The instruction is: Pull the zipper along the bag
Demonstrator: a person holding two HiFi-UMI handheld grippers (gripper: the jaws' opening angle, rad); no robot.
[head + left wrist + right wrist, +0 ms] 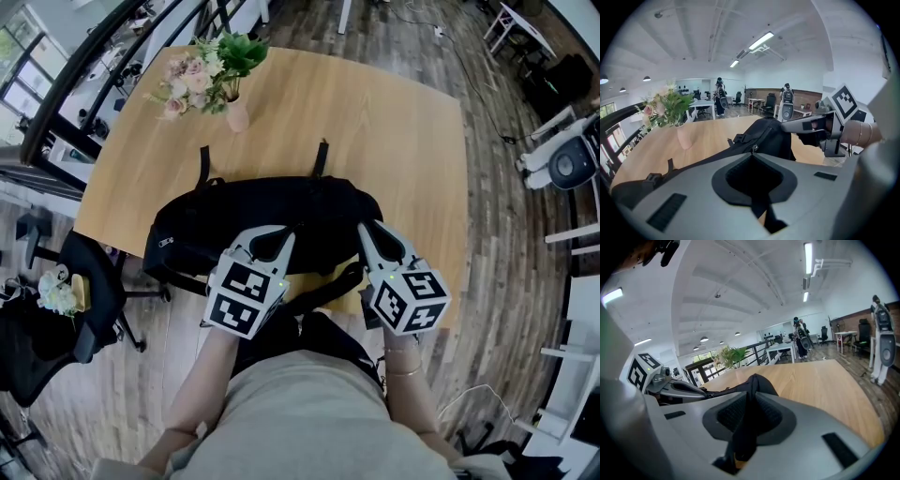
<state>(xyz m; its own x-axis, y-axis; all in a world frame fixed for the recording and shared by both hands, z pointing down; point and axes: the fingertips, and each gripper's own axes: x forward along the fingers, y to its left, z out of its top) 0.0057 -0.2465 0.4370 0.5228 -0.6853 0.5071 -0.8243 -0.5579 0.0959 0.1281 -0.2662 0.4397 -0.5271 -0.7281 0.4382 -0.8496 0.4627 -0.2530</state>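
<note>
Pinching the zipper pull (pixel 752 148) at its very tips, the left gripper (pixel 751 154) has its jaws fully together. The black bag (pixel 253 211) lies just ahead of it on the table (pixel 394 131). To that gripper's right, the right gripper (pixel 750 392) clamps a fold of the bag, its jaws slightly apart around it.

Bag (pixel 262 220) on table (pixel 394 141), near edge. Vase (pixel 237 114) behind it, left. Left gripper (pixel 281 234) and right gripper (pixel 367 228) at bag's near side.
</note>
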